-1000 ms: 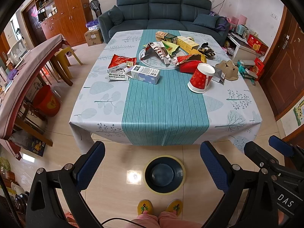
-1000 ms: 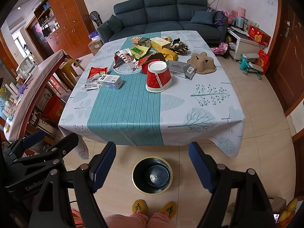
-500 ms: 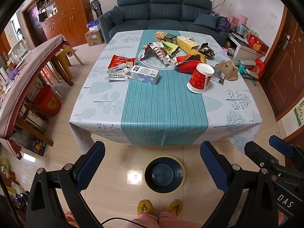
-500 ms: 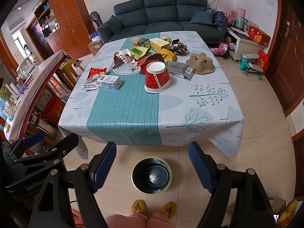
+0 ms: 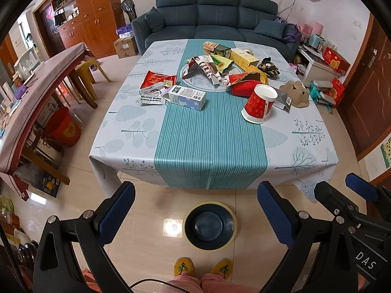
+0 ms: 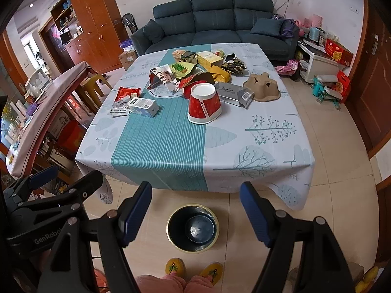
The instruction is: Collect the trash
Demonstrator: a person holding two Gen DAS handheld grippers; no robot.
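Trash lies on the far half of the table (image 5: 210, 151): an upside-down red paper cup (image 5: 259, 107) (image 6: 204, 106), a white carton (image 5: 187, 97) (image 6: 144, 107), a red wrapper (image 5: 158, 79), torn packets (image 5: 207, 67), a yellow box (image 5: 244, 58) and a brown pulp cup tray (image 6: 264, 90). A dark trash bin (image 5: 210, 225) (image 6: 192, 228) stands on the floor in front of the table. My left gripper (image 5: 195, 212) is open and empty above the bin. My right gripper (image 6: 195, 210) is open and empty above the bin, beside the left one.
A dark sofa (image 5: 215, 12) stands behind the table. A long side table (image 5: 36, 83) with a yellow stool and a red bucket (image 5: 64, 127) is at the left. Boxes and clutter (image 6: 327, 73) lie at the right wall. My slippered feet (image 5: 202, 268) stand by the bin.
Both views have shifted only slightly; the table contents and the bin stay put. Both grippers remain open.
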